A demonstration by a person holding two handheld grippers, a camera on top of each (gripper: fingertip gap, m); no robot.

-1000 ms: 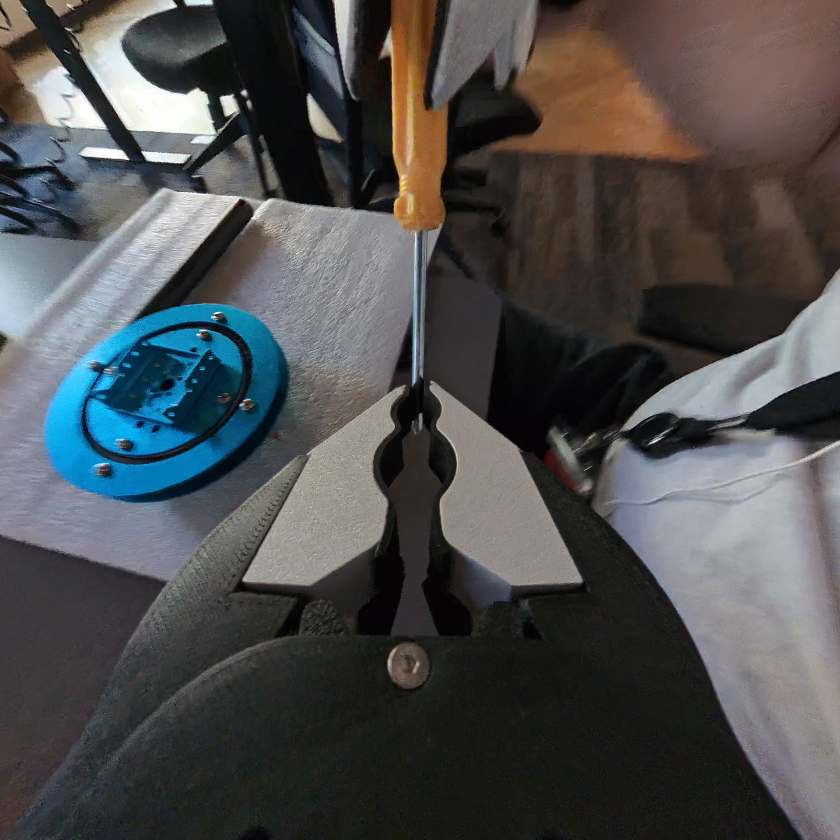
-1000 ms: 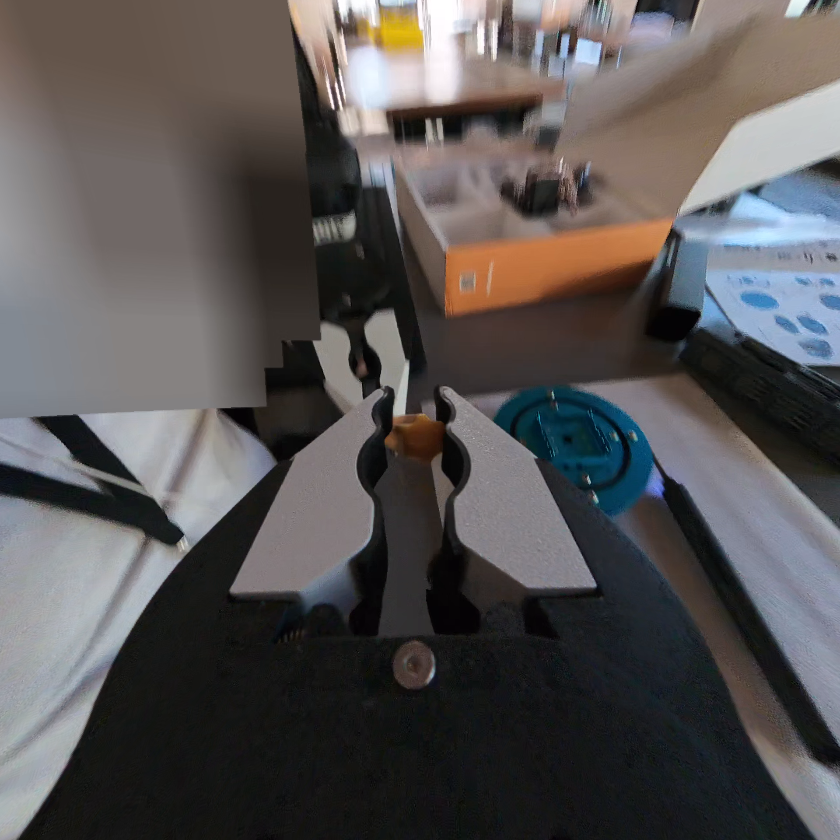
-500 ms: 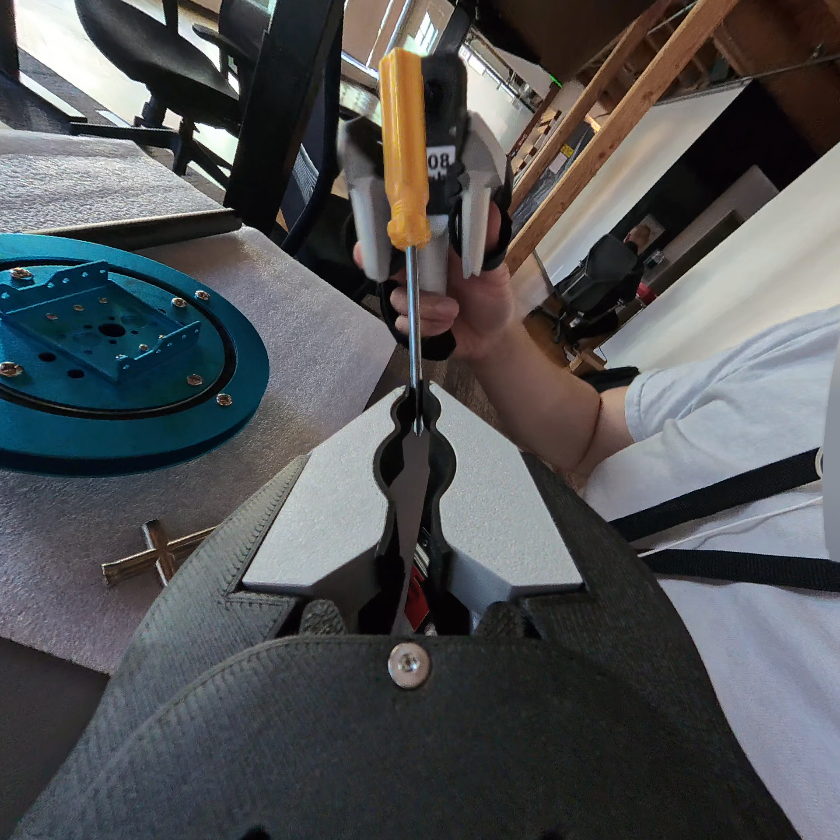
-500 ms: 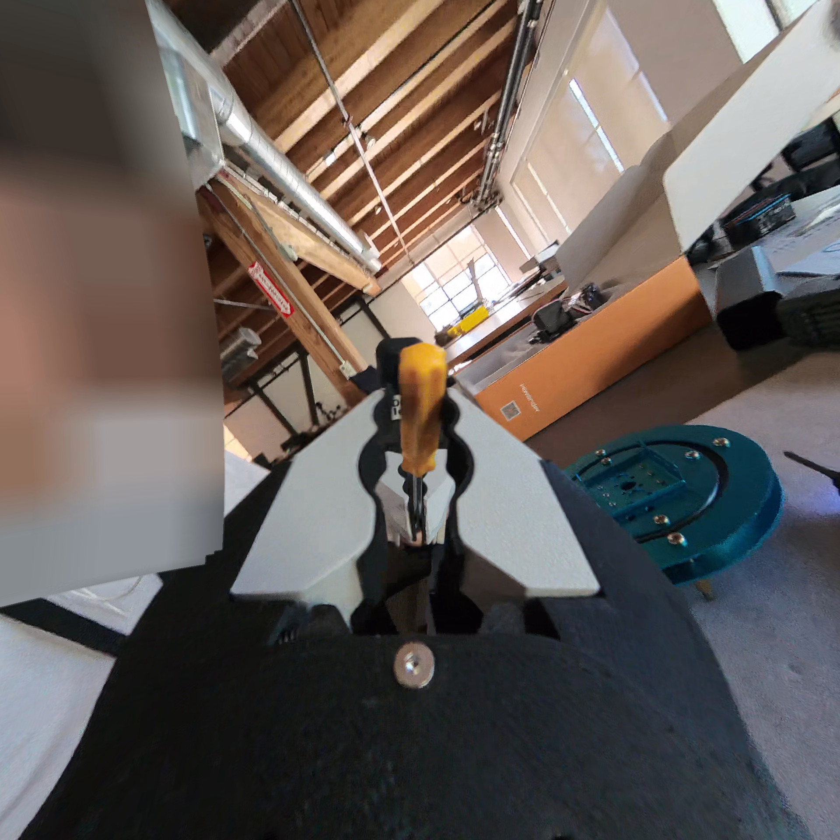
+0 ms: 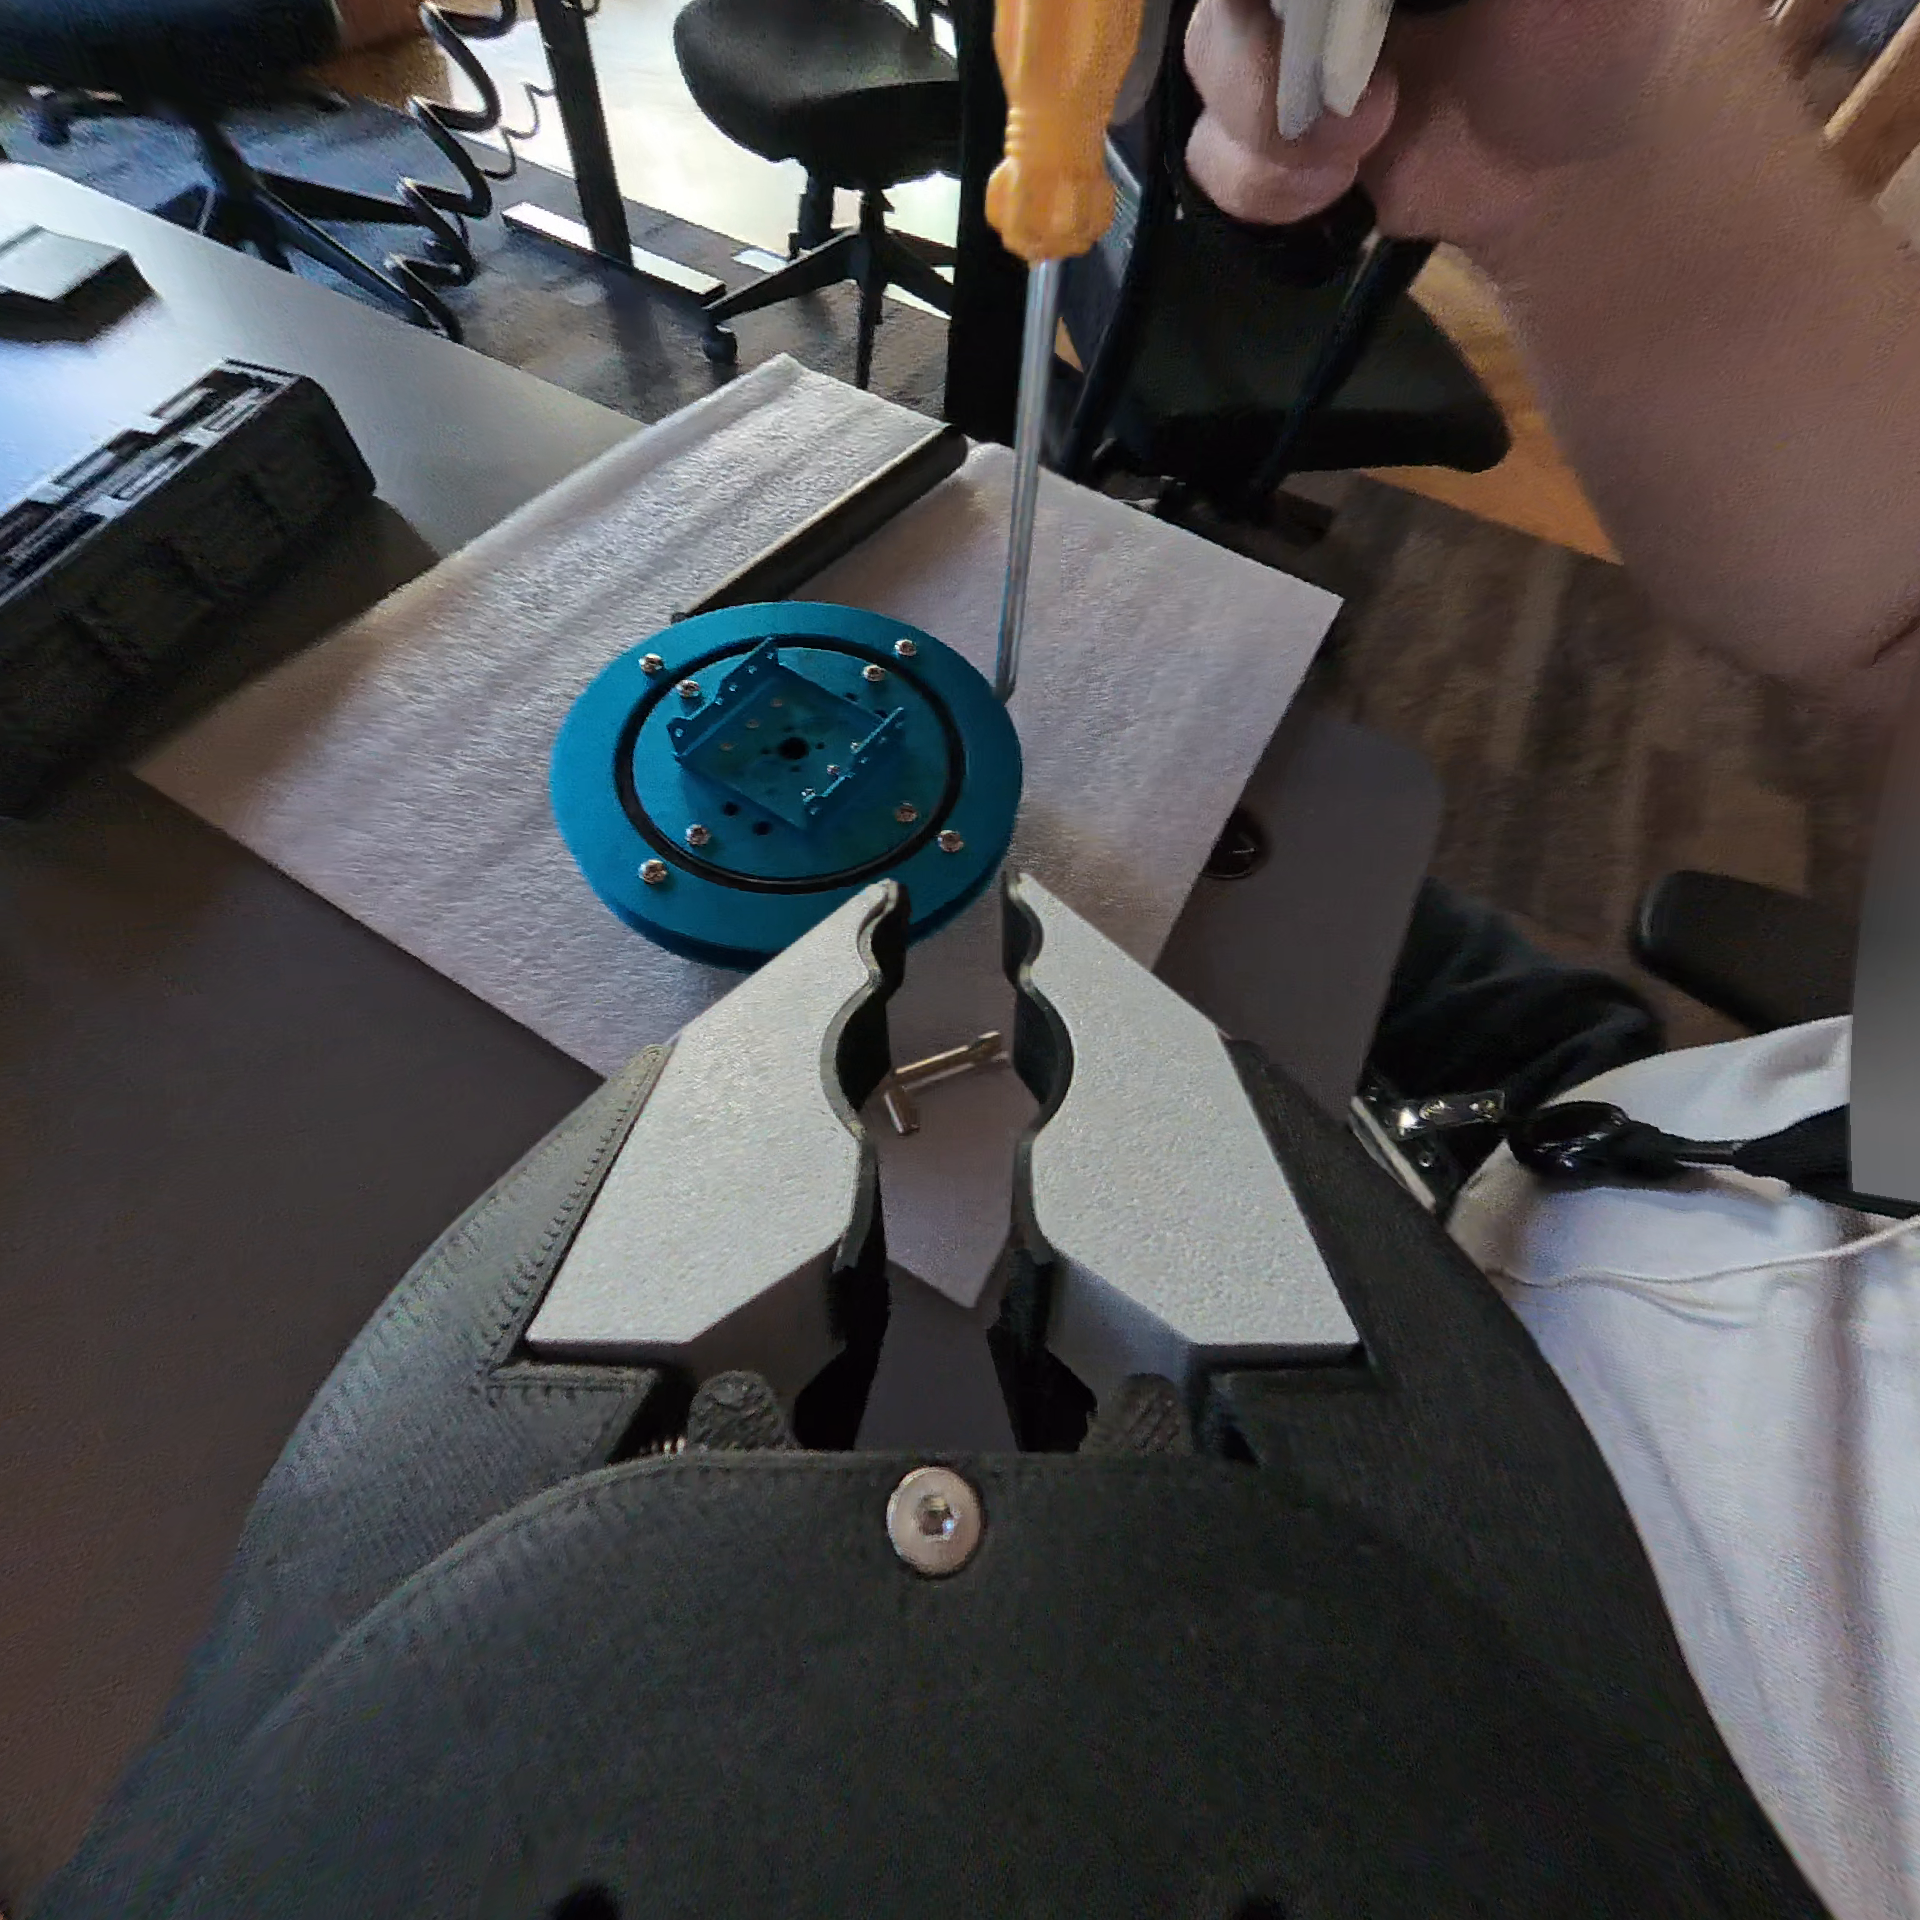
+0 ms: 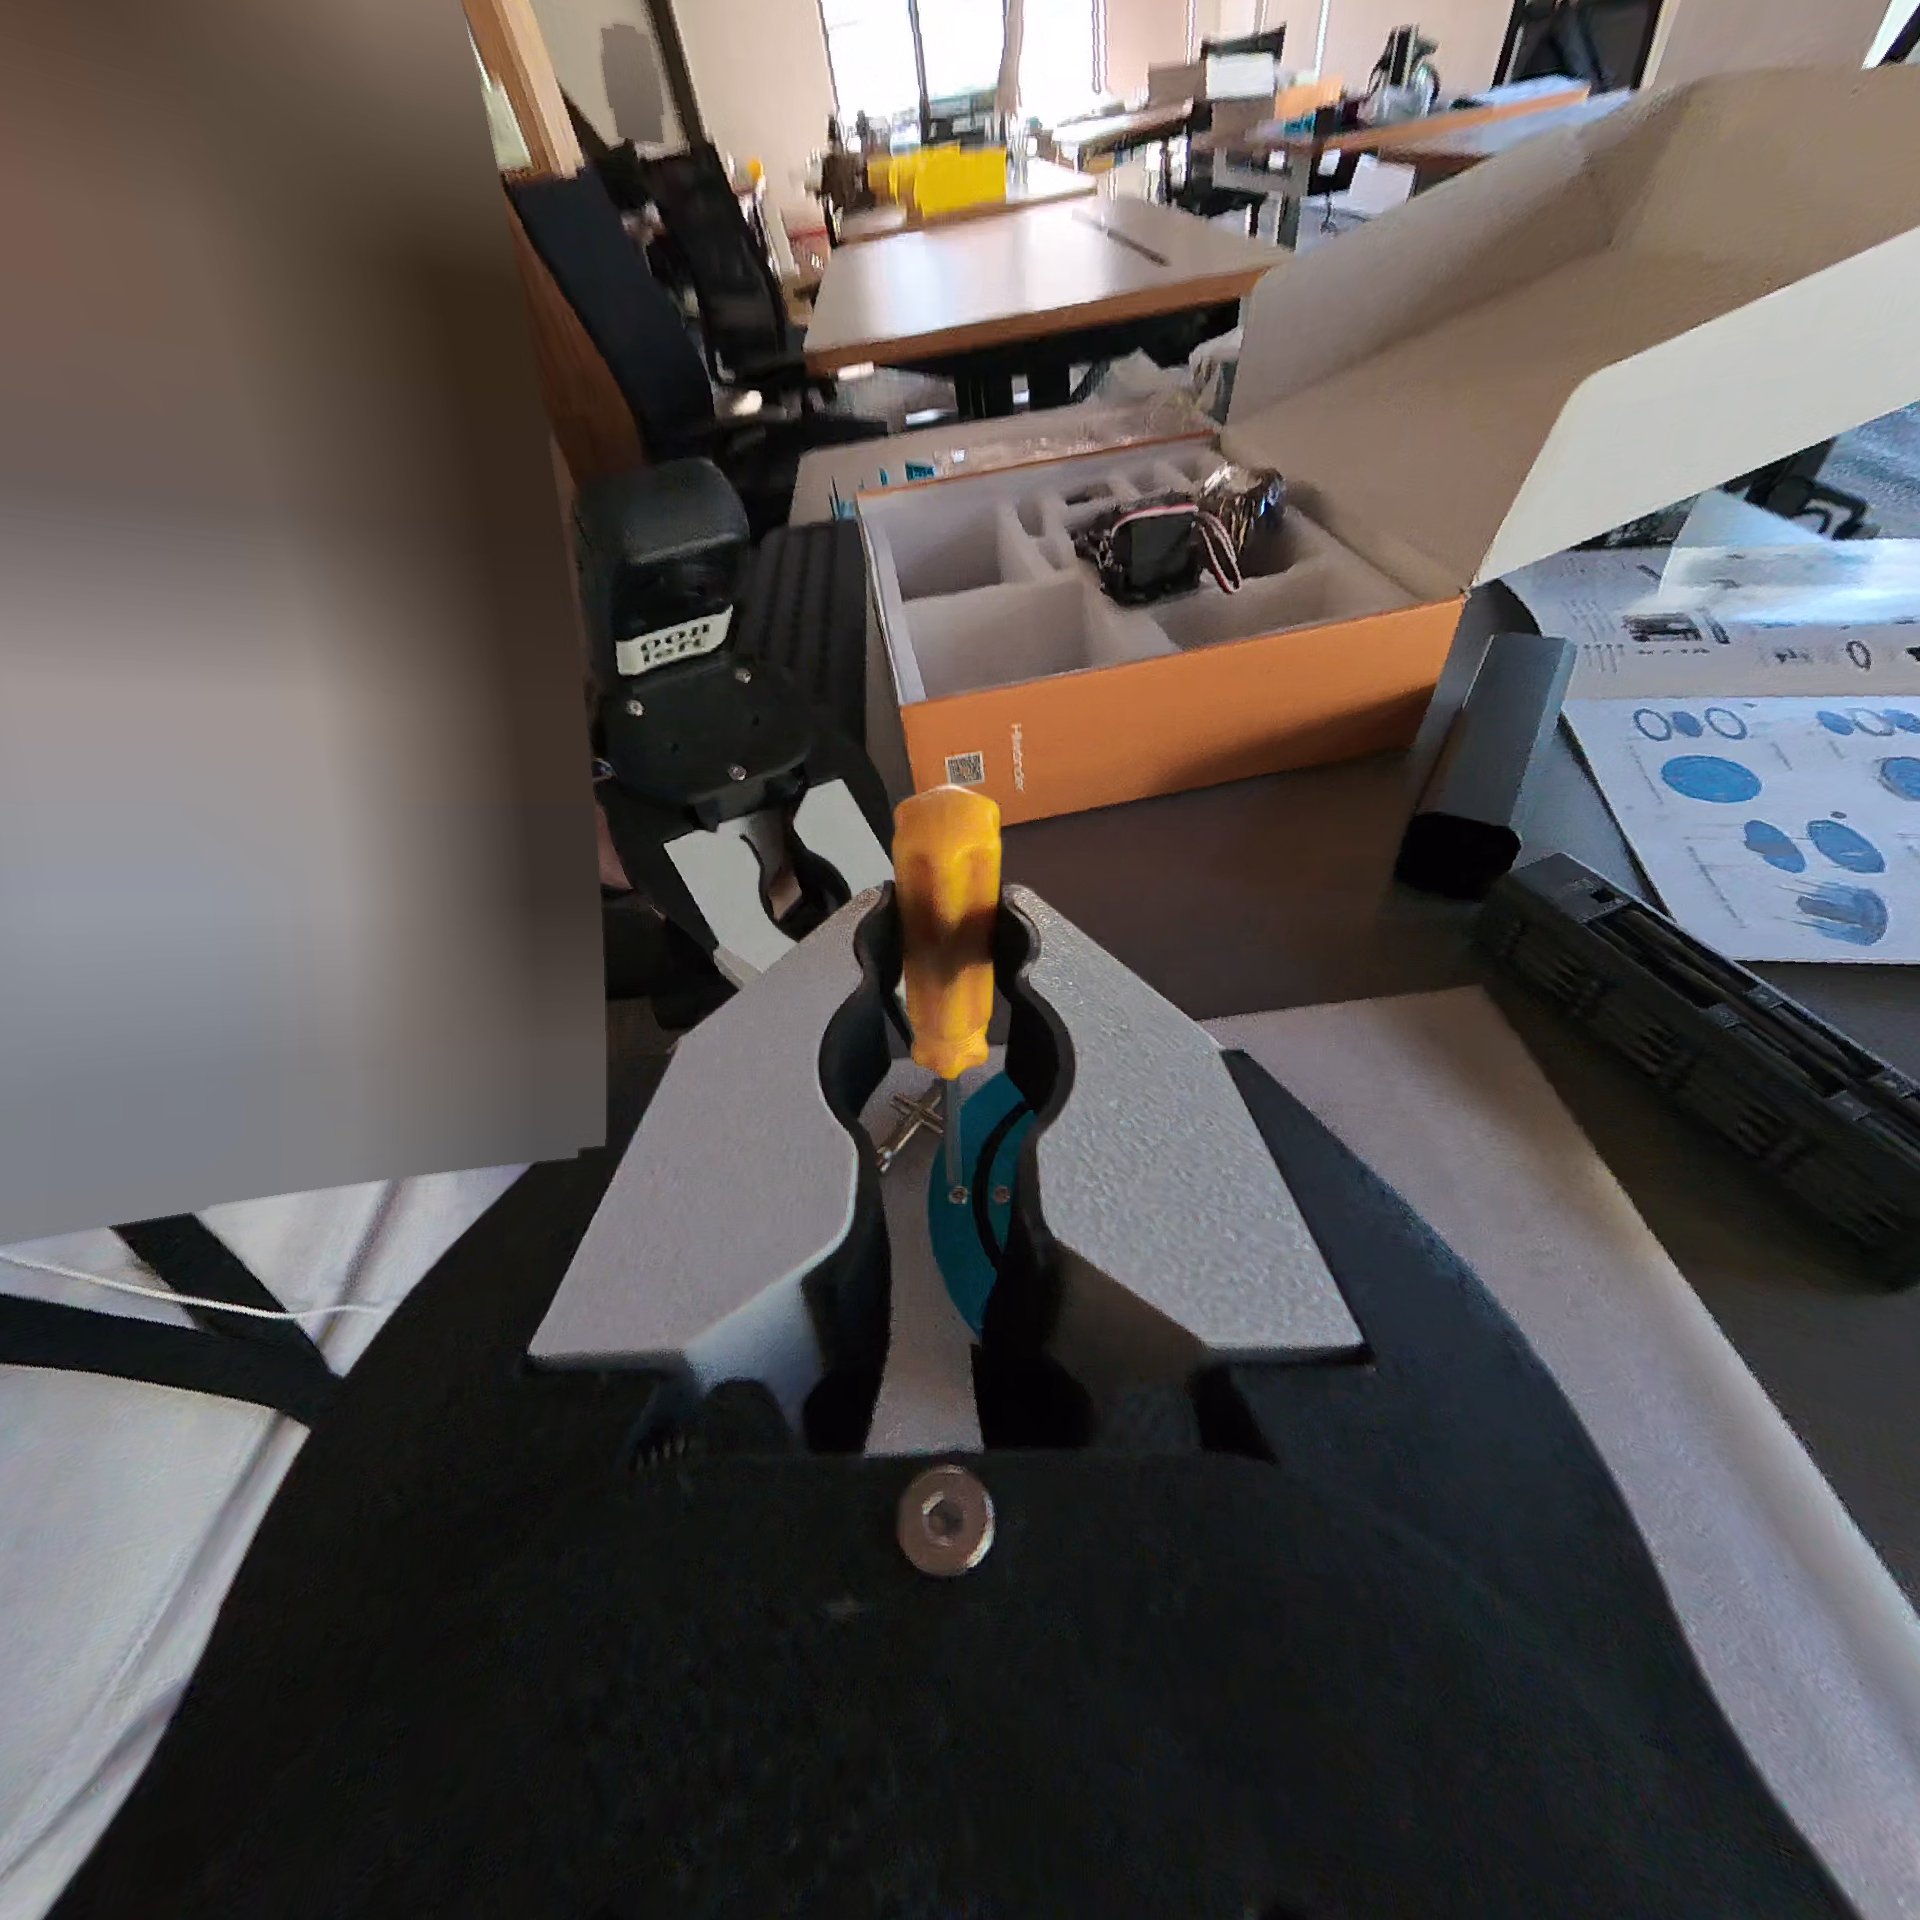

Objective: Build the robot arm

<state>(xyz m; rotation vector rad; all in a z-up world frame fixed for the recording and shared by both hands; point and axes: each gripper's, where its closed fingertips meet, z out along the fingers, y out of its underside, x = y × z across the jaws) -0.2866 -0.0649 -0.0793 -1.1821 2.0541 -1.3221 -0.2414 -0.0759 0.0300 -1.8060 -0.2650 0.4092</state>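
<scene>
The right gripper (image 6: 943, 914) is clamped on the yellow handle of a screwdriver (image 6: 943, 935), held upright with its thin shaft pointing down at a screw on the rim of a blue round plate (image 5: 784, 779). The left gripper (image 5: 948, 914) is released, its jaws parted with nothing between them, hovering just in front of the plate's near edge. Under it a small metal cross wrench (image 5: 940, 1070) lies on the white foam sheet (image 5: 416, 727) that bears the plate. Farther back an open orange box (image 6: 1174, 707) sits on the table, with a black case (image 5: 135, 540) nearby.
</scene>
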